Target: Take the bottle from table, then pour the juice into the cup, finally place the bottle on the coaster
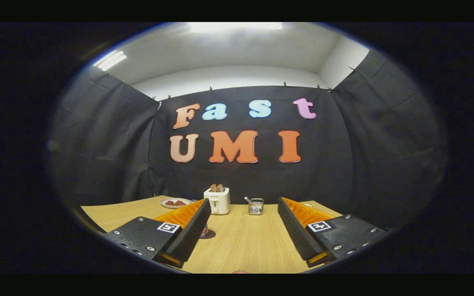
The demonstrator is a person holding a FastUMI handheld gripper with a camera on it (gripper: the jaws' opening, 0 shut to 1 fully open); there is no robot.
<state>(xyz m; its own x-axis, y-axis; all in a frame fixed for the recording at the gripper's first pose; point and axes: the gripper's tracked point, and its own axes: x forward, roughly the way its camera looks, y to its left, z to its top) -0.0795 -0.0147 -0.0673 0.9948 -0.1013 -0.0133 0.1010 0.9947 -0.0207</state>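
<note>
Jaws wide apart; beyond, one toaster (217, 200), one plate (174, 202).

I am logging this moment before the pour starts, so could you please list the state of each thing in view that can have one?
Gripper: jaws wide open, holding nothing, bare table between them.
Toaster: upright at the far end of the table, beyond the jaws, with toast standing up out of its slots.
Plate: flat on the table left of the toaster, with brown food on it.
Wire basket: upright right of the toaster, a utensil handle sticking out.
Table: wooden.
</note>
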